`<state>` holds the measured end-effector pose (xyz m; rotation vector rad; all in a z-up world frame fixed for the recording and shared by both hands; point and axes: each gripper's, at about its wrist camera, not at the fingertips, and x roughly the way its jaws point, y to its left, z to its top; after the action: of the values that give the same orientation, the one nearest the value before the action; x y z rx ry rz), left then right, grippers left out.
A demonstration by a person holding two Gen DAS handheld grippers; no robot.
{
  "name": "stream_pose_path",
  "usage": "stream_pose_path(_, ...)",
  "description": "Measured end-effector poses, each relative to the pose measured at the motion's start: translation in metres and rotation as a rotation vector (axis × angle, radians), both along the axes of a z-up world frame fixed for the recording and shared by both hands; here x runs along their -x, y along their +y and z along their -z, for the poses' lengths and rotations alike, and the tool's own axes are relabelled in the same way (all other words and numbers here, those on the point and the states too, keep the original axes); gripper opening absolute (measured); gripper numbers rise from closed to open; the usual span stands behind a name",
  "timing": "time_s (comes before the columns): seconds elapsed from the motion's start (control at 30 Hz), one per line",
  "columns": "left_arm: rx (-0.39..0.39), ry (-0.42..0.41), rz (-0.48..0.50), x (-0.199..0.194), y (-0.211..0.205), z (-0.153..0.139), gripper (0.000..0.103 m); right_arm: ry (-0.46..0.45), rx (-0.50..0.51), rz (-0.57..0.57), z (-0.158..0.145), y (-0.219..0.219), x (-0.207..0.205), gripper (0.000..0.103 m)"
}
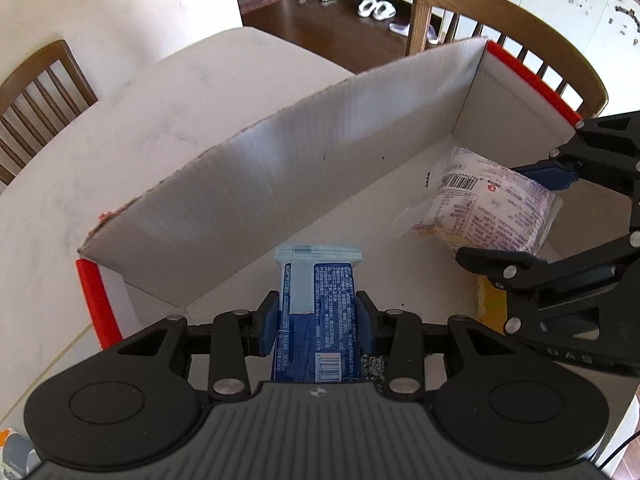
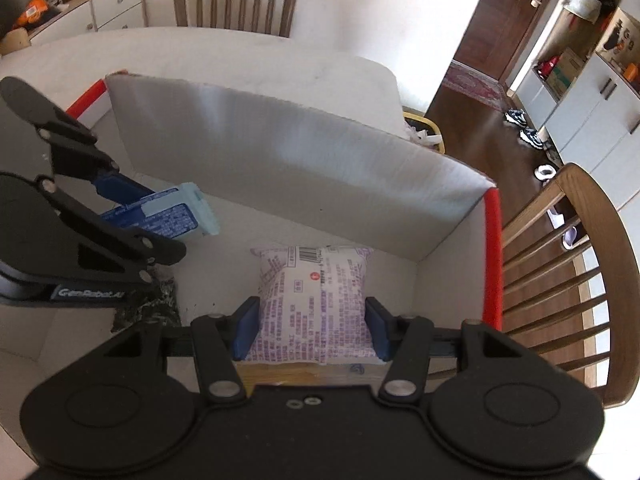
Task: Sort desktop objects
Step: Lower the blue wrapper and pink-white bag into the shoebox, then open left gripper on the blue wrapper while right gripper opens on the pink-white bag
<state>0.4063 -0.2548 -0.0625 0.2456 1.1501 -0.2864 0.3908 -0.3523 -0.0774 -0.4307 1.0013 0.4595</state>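
Gripping a blue packet [image 1: 316, 312] with my left gripper [image 1: 316, 316], jaws pressing both its sides, I am holding it inside the white box [image 1: 280, 184]. My right gripper [image 2: 312, 328] is clamping a white pouch with purple print [image 2: 314, 300] toward three o'clock of the packet, above a yellow item [image 2: 304, 374] on the box floor.

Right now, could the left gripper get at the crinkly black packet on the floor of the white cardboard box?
Probably not: the left gripper is shut on the blue packet, so though the black packet lies close beneath, it can't grasp it.
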Motion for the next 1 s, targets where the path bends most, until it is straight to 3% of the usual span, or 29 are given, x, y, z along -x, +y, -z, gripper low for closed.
stream_pose_path(0.6, 0.0, 0.068, -0.013, -0.022, 0.002, 0.01, 0.039, 0.031, 0.005, -0.029, 0.006, 0.009, -0.013, 0.055)
stream_pose_path(0.73, -0.008, 0.068, -0.012, -0.023, 0.002, 0.01, 0.04, 0.027, 0.004, -0.036, 0.005, 0.007, -0.014, 0.065)
stream_pose_path(1.0, 0.012, 0.049, -0.015, -0.023, 0.002, 0.002, 0.056, 0.009, -0.001, -0.052, -0.001, 0.001, -0.01, 0.067)
